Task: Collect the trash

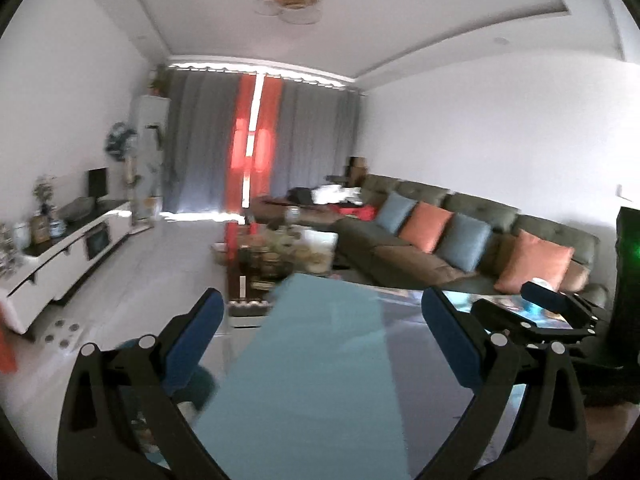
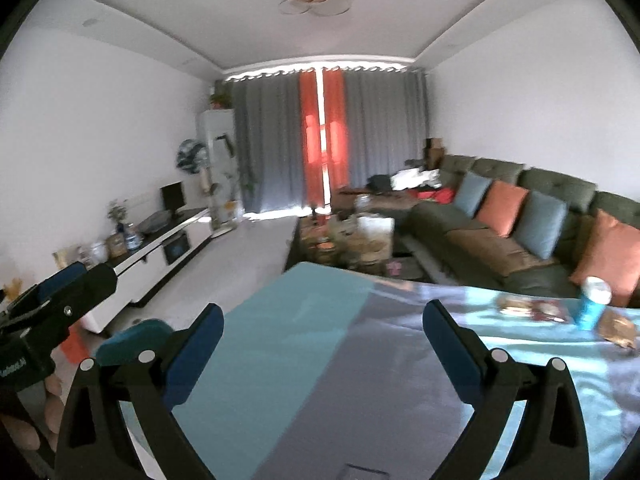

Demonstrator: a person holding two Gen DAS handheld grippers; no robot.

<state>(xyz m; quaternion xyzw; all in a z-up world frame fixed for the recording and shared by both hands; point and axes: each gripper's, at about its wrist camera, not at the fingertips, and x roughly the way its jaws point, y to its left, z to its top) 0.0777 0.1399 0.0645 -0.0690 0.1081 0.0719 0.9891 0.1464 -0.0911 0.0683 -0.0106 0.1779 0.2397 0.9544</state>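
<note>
Both the left gripper [image 1: 322,322] and right gripper [image 2: 323,334] gape empty above the tabletop [image 2: 320,360]; a blue can [image 2: 592,303] and wrappers [image 2: 616,330] lie far right.

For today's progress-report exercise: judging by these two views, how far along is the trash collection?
Done: nothing visibly collected. In hand: nothing; left gripper and right gripper are open and empty. Left: blue drink can, brown crumpled wrapper and flat printed packet remain on the light-blue tablecloth.
</note>
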